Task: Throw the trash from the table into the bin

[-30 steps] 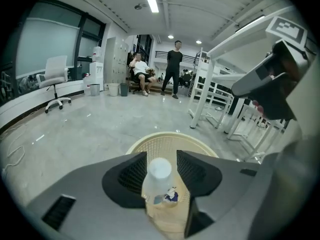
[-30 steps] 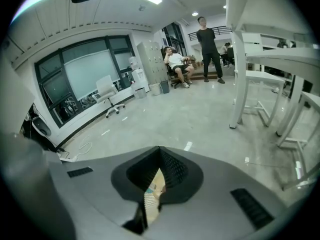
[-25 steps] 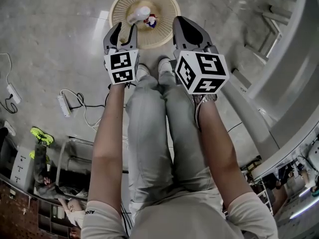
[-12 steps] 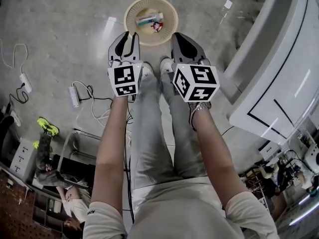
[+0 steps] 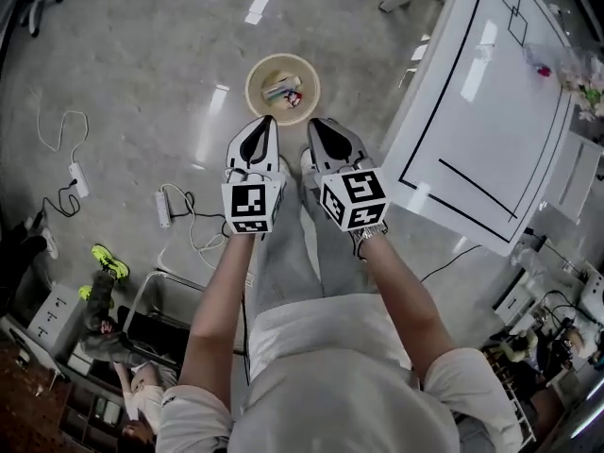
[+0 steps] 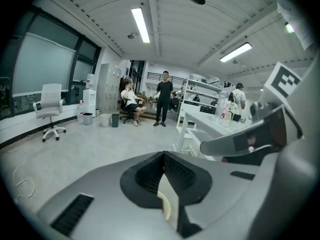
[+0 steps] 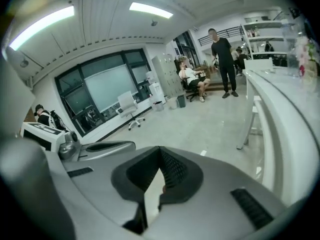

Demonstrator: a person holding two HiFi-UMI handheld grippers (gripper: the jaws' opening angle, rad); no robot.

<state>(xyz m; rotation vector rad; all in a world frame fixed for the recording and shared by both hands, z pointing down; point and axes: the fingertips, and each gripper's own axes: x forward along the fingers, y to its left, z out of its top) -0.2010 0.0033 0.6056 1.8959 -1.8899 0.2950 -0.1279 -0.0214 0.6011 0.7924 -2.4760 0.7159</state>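
Both grippers are higher above the floor than a second ago. The left gripper (image 5: 265, 125) has just been closing and is now shut, with nothing between its jaws. The right gripper (image 5: 316, 128) is likewise closed and empty. Beyond them on the floor, the bin (image 5: 249, 88) looks smaller. It holds a tube (image 5: 280, 90) lying with its long axis across the view, right end angled slightly away. Judgement: this drop is complete. Small items (image 5: 566, 69) remain at the far corner of the desk (image 5: 472, 130).
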